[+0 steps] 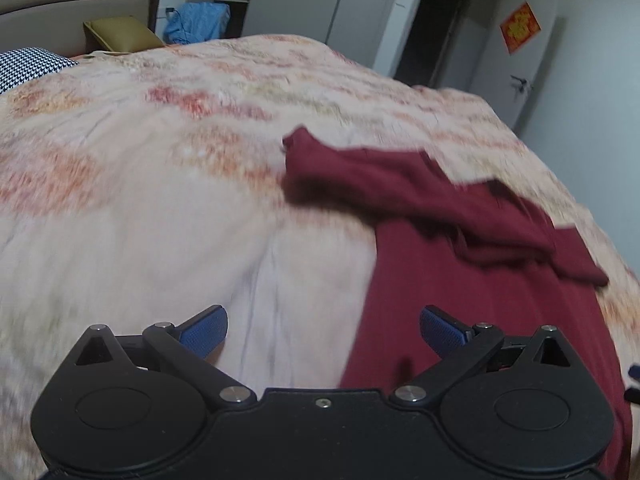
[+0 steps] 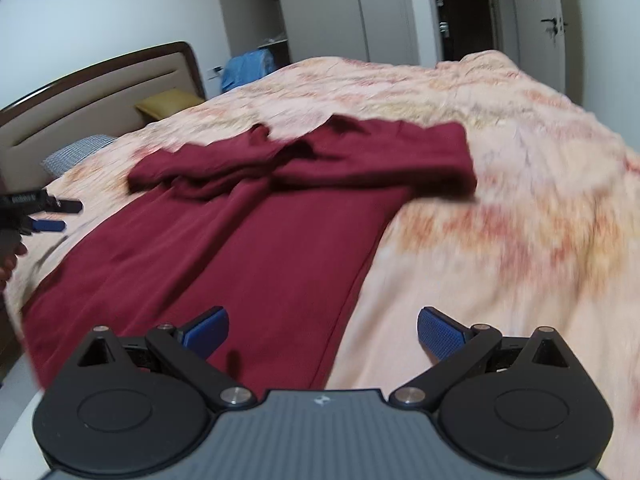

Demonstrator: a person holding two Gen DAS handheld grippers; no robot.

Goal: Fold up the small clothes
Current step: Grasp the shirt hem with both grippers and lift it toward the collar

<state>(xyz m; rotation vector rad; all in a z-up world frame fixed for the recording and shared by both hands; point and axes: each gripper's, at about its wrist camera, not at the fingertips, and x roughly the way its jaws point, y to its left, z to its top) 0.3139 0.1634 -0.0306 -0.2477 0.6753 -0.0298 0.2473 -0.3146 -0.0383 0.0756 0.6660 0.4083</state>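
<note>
A dark red garment [image 1: 460, 272] [image 2: 248, 240] lies spread on the bed, both sleeves folded across its upper part. My left gripper [image 1: 323, 330] hovers open over the bedcover at the garment's left edge, with nothing between its blue pads [image 1: 206, 330]. In the right wrist view, my right gripper [image 2: 323, 330] stands open over the garment's lower right edge, also empty. The left gripper [image 2: 54, 216] shows at the far left of that view, beside the garment, held by a hand.
The bed has a pink and orange floral cover [image 1: 140, 200] [image 2: 520, 200]. A headboard [image 2: 100, 92], a yellow-green pillow [image 1: 120, 34] and a checked pillow [image 1: 28, 66] lie at its far end. Blue cloth [image 1: 198, 22], wardrobes and a doorway [image 1: 432, 28] stand beyond.
</note>
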